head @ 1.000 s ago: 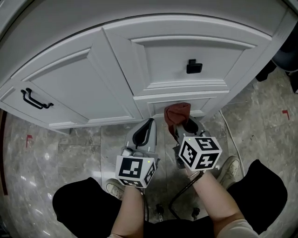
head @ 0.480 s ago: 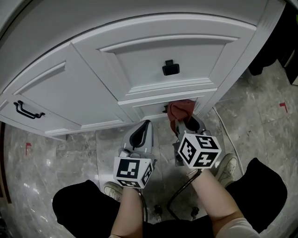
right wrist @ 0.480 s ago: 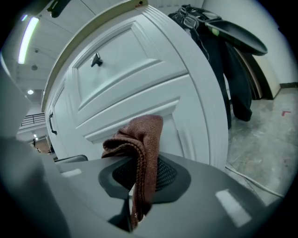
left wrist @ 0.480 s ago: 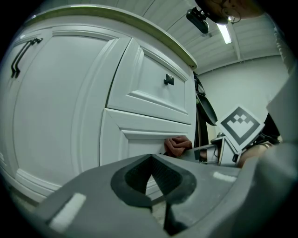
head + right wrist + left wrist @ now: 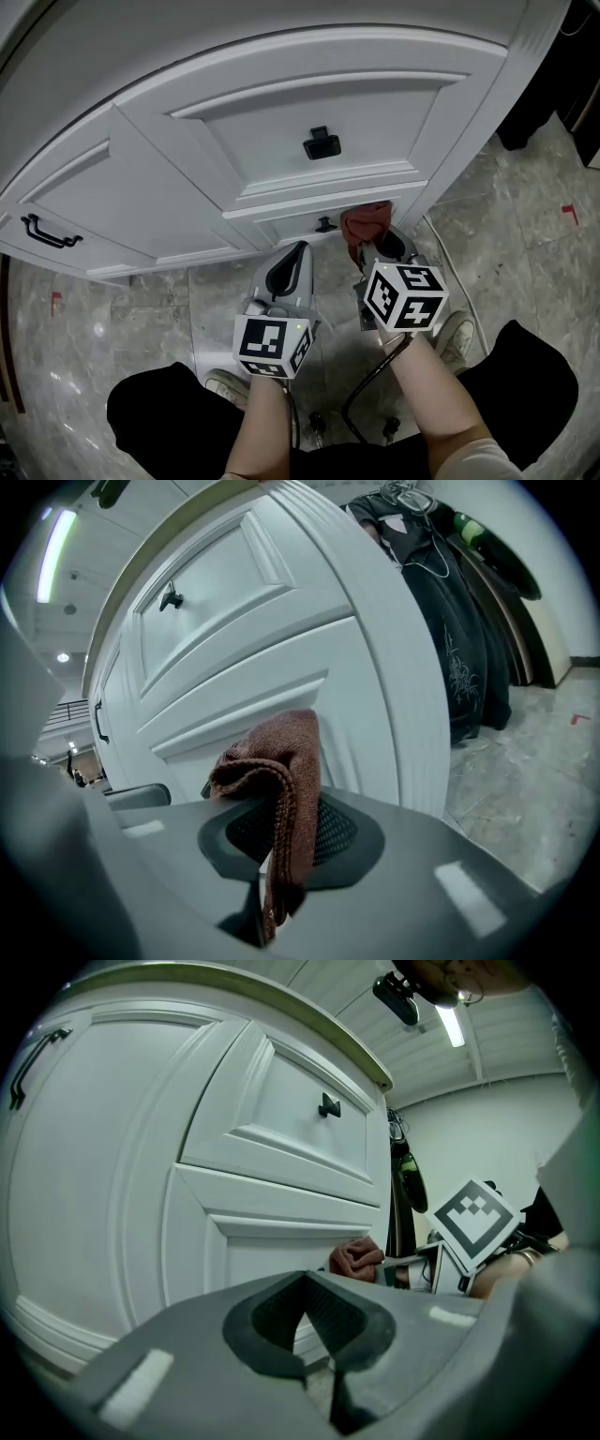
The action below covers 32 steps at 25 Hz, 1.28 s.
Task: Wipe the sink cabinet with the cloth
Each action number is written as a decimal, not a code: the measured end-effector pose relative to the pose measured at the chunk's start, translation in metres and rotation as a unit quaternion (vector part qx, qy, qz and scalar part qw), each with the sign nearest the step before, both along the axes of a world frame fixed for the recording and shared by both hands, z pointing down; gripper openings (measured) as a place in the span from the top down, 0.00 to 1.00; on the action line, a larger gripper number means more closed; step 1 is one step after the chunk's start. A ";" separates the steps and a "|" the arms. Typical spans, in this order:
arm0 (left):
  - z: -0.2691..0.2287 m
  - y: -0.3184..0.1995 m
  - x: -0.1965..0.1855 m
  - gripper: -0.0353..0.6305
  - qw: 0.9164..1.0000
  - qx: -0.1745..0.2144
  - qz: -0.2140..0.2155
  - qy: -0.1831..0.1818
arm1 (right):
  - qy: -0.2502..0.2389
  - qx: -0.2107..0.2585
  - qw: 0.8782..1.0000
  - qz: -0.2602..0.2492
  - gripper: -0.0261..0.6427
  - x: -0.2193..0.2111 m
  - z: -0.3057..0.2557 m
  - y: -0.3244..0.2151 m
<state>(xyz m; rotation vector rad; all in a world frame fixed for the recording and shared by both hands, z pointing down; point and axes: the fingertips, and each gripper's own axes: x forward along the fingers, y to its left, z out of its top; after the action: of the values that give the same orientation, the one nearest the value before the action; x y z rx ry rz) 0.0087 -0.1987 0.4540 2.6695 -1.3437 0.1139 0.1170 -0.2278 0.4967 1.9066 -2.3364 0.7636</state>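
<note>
The white sink cabinet [image 5: 281, 122] fills the upper head view, with a black knob [image 5: 321, 144] on its upper drawer. A reddish-brown cloth [image 5: 367, 223] presses against the low drawer front near the cabinet's right corner post. My right gripper [image 5: 380, 246] is shut on the cloth [image 5: 281, 780], which bunches over its jaws. My left gripper [image 5: 292, 262] hangs just left of it, shut and empty, pointing at the cabinet base [image 5: 234, 1251]. From the left gripper view the cloth [image 5: 354, 1258] shows beside the right gripper's marker cube [image 5: 473, 1222].
A black bar handle [image 5: 45, 231] sits on the left door and a small black knob [image 5: 324, 225] on the low drawer beside the cloth. Grey marble floor [image 5: 525, 244] lies around. Dark clothing [image 5: 450, 649] hangs right of the cabinet. My shoes [image 5: 459, 333] stand below.
The cloth in my right gripper has slid rightward along the low drawer front toward the corner post. The view has shifted right with it; the left gripper kept its place.
</note>
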 end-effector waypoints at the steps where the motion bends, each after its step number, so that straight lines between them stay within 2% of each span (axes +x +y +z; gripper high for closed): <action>1: -0.001 0.000 0.004 0.95 1.000 0.001 0.001 0.002 | 0.003 -0.003 1.000 0.003 0.84 0.005 0.001 0.001; 10: -0.003 0.004 0.031 0.95 1.000 0.000 0.013 0.013 | 0.023 0.000 0.999 0.040 0.84 0.052 -0.008 0.012; 15: 0.010 0.011 0.032 0.95 1.000 -0.012 0.021 0.001 | 0.029 0.005 0.997 0.064 0.84 0.066 -0.010 0.017; 17: 0.015 0.013 0.024 0.95 1.000 -0.016 0.017 -0.005 | 0.028 0.008 0.998 0.049 0.84 0.048 -0.005 0.021; 20: 0.020 0.013 0.001 0.95 1.000 -0.021 -0.001 -0.010 | 0.028 -0.007 1.000 -0.010 0.84 0.001 0.016 0.025; 25: 0.037 0.009 -0.061 0.95 0.998 -0.039 -0.052 -0.018 | 0.030 -0.034 0.995 -0.093 0.84 -0.077 0.049 0.027; 28: 0.039 0.006 -0.094 0.95 0.995 -0.045 -0.085 -0.011 | 0.025 -0.037 0.991 -0.126 0.84 -0.115 0.057 0.022; 32: 0.038 0.004 -0.115 0.95 0.994 -0.043 -0.101 -0.007 | 0.011 -0.030 0.986 -0.161 0.84 -0.160 0.060 0.013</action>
<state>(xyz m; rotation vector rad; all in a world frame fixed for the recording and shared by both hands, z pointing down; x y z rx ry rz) -0.1059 -0.1951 0.4921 2.4508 -1.5659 0.1625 -0.0432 -0.2151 0.5565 1.4526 -2.4855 0.7643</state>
